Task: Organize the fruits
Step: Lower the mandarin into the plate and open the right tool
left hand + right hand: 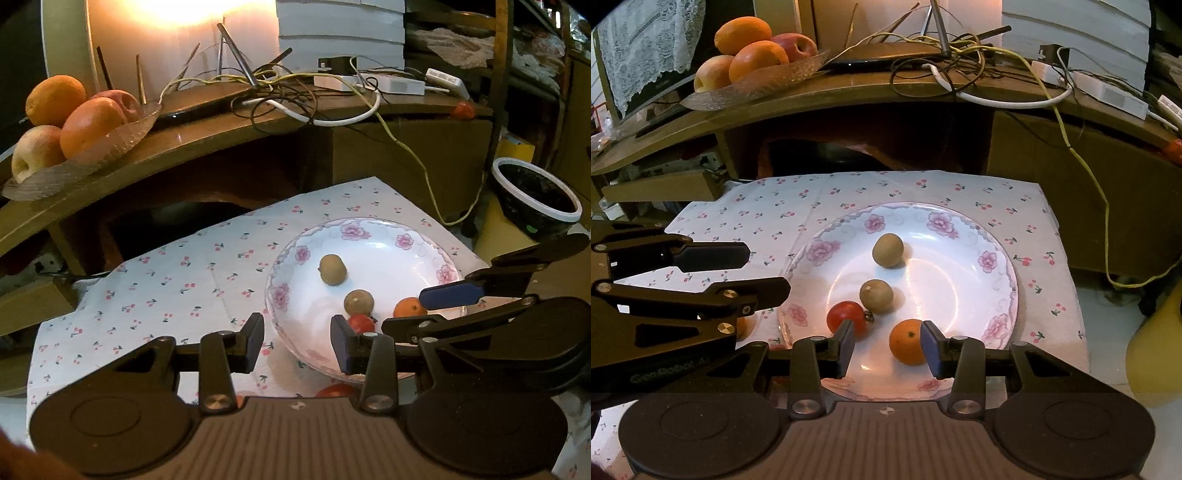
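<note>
A white floral plate (960, 229) (388, 236) holds two brown-green round fruits (887, 250) (875, 296), a red tomato (844, 314) and a small orange (905, 341). My right gripper (888, 347) is open just above the plate's near edge, with the orange against its right finger and the tomato by its left finger. My left gripper (297, 341) is open and empty over the plate's left rim. Another red fruit (334, 390) lies on the cloth beside the plate, partly hidden.
The plate sits on a cherry-print cloth (768, 206). A wooden shelf behind carries a glass dish of oranges and apples (753, 51), tangled cables (960, 59) and adapters. A dark bin (535, 199) stands to the right.
</note>
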`<action>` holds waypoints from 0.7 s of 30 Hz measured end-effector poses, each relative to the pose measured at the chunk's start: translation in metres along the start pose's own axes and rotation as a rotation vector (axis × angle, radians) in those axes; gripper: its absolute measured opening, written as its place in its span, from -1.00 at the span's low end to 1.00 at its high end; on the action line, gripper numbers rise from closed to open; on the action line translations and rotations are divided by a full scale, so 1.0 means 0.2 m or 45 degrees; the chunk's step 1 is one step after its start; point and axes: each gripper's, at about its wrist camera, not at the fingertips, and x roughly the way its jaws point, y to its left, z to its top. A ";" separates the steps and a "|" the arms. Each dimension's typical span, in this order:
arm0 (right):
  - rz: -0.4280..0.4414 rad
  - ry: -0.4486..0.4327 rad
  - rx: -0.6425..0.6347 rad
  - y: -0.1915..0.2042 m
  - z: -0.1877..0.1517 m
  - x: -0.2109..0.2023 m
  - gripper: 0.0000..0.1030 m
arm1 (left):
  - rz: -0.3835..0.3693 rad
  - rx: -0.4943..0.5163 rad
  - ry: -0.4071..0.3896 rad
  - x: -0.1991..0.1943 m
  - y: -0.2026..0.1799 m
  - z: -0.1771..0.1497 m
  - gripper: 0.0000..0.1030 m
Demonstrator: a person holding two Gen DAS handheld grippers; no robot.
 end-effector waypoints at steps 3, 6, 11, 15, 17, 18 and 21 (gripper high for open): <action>0.008 -0.003 -0.008 0.02 0.00 0.00 -0.18 | 0.009 -0.004 -0.002 -0.02 0.02 -0.01 -0.15; 0.018 -0.002 -0.016 0.05 0.00 0.00 -0.18 | 0.014 -0.005 -0.001 -0.03 0.03 -0.02 -0.15; 0.035 0.012 -0.023 0.08 0.00 0.01 -0.18 | 0.024 -0.006 -0.001 -0.06 0.05 -0.03 -0.15; 0.049 0.016 -0.026 0.11 0.00 0.01 -0.18 | 0.029 -0.013 -0.003 -0.07 0.07 -0.04 -0.15; 0.054 0.016 -0.028 0.12 0.00 0.01 -0.18 | 0.033 -0.012 -0.001 -0.08 0.08 -0.05 -0.15; 0.057 0.017 -0.030 0.12 0.00 0.01 -0.18 | 0.035 -0.012 -0.001 -0.09 0.08 -0.05 -0.15; 0.067 0.022 -0.035 0.14 0.00 0.01 -0.18 | 0.040 -0.014 0.003 -0.10 0.10 -0.06 -0.15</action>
